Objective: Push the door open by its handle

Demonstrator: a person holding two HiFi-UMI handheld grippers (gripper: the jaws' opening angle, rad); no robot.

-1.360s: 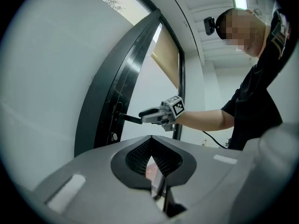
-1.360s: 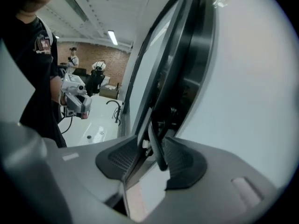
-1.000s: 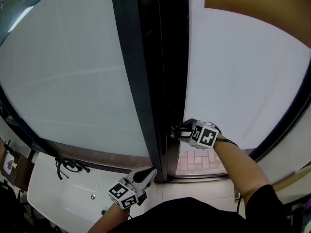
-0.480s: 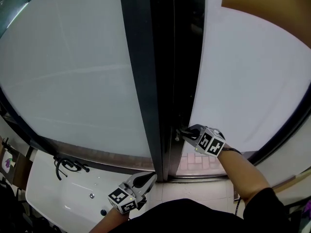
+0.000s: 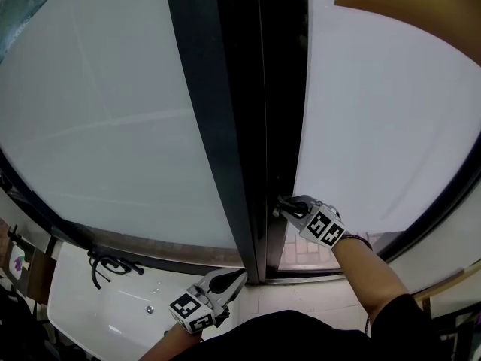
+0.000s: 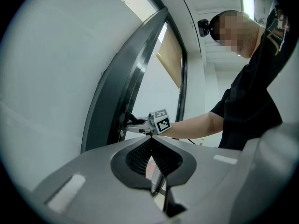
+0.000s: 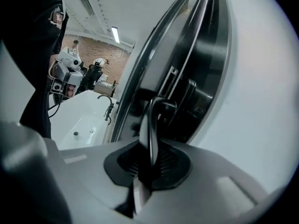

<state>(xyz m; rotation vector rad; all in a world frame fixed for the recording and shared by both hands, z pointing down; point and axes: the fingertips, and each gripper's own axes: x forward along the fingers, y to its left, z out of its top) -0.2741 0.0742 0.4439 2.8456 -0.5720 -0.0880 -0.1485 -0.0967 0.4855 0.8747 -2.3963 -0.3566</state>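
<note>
A tall door with frosted white glass (image 5: pixel 376 111) and a dark metal frame (image 5: pixel 225 126) fills the head view. Its dark lever handle (image 5: pixel 283 204) sits low on the frame edge. My right gripper (image 5: pixel 289 207) is shut on that handle. In the right gripper view the handle (image 7: pixel 153 120) runs upright between the pads of the right gripper (image 7: pixel 148 157). My left gripper (image 5: pixel 233 278) hangs low and apart from the door, shut with nothing held. In the left gripper view the left gripper (image 6: pixel 152 146) points toward the right gripper (image 6: pixel 133 125) at the handle.
A white tub (image 5: pixel 98 307) with a dark faucet (image 5: pixel 109 263) stands at the lower left, below a second frosted panel (image 5: pixel 98 111). Brick paving (image 5: pixel 304 250) shows through a low gap by the door. The person (image 6: pixel 247 106) stands close behind both grippers.
The right gripper's jaws have closed on the handle and shifted slightly right and down. The left gripper has hardly moved.
</note>
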